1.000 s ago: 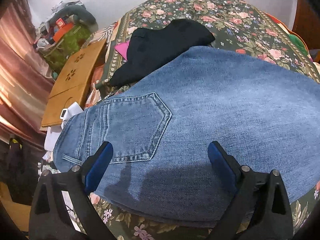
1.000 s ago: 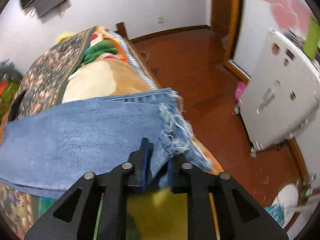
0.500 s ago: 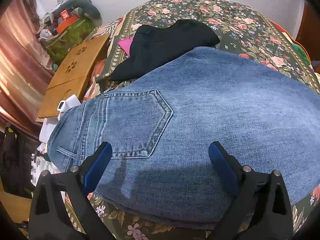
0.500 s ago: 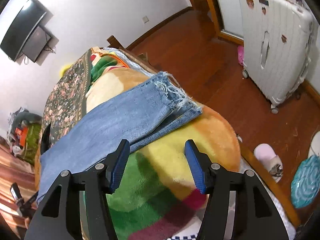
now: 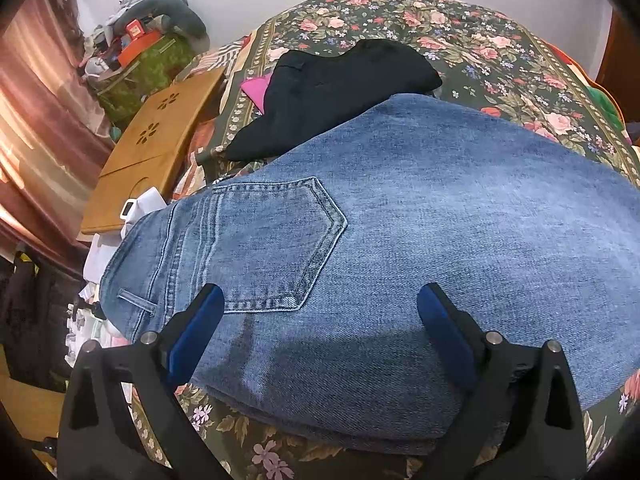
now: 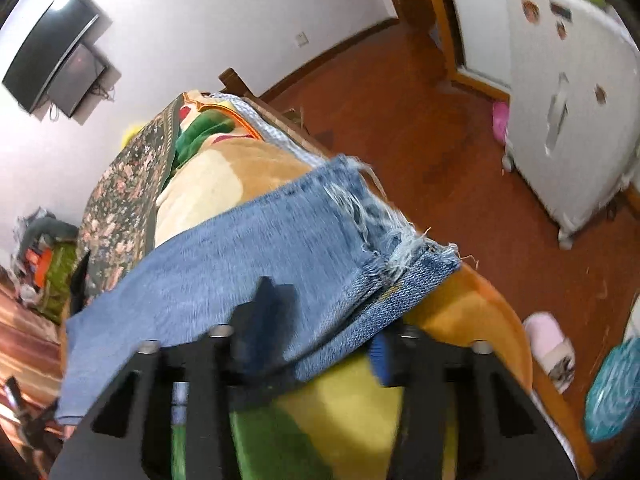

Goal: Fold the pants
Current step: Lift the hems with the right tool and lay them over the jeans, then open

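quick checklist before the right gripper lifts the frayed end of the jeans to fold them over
1. Right gripper jaws, which have just been closing, straddle the frayed hem edge of the jeans: ok.
2. Both denim layers caught: cannot tell, the picture is blurred.
3. Blanket beneath kept out of the grip: cannot tell.
4. Left gripper open over the waist end, near the back pocket, not pinning it: ok.
5. Landing area flat and smooth: ok.
6. Black garment overlapped by the jeans' far edge, may drag: not ok.
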Tool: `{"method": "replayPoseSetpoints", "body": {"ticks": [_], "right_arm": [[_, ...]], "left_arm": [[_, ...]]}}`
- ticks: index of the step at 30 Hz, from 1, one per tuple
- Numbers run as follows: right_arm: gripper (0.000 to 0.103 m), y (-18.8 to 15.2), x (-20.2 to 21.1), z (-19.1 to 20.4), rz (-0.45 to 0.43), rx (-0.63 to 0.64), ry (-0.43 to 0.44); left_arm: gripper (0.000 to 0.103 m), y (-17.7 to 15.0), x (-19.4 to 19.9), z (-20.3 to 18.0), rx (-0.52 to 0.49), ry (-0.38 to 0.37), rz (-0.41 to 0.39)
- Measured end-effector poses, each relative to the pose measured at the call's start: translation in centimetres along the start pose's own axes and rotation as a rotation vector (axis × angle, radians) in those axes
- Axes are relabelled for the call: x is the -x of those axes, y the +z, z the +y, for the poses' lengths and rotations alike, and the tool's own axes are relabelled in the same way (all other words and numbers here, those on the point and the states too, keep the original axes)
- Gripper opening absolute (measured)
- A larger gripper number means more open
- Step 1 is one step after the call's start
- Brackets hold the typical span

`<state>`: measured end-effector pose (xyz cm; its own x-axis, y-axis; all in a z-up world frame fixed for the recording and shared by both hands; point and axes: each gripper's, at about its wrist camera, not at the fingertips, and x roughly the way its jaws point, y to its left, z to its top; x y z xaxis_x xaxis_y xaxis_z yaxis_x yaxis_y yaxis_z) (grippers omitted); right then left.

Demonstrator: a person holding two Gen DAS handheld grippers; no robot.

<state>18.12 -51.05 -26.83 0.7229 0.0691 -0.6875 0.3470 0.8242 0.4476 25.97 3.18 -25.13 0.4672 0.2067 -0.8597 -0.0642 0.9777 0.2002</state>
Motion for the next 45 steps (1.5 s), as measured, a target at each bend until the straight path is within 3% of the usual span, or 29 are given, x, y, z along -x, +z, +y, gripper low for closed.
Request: {"method": "replayPoseSetpoints", "body": {"ticks": [1,4,11,17,25,35,45], "right_arm": [[0.012,0.1,0.1,0.3,-0.012,0.023,-0.018],[0.008,0.5,0.9,1.1,-0.045,0.088,-0.039],[0.008,3.2,4.0,4.3,-0.143,0.188,-0.016],[0.007,5.8,7.1,9.3,-0.244,0.282,0.060],[0.007,6.4,9.3,17.8,-0.315,0.431,0.220],[0.006,3.1,6.7,28.7,-0.254,0.596,0.417],[0.006,-6.1,0.5,36.0,0.005,0.748,0.518]], "left_arm": [[0.099,0.0,0.0,0.0,0.000,0.000,0.000],[0.099,0.0,0.1,0.0,-0.004,0.003,-0.003],[0.099,0.3,0.8,-0.1,-0.008,-0.032,-0.024],[0.099,1.6,3.4,0.0,0.030,-0.087,-0.101],[0.099,2.4,6.6,0.6,0.058,-0.137,-0.186],[0.099,0.4,7.6,2.9,0.093,-0.151,-0.185],[0.099,-0.9,7.2,4.9,0.136,-0.150,-0.160]]}}
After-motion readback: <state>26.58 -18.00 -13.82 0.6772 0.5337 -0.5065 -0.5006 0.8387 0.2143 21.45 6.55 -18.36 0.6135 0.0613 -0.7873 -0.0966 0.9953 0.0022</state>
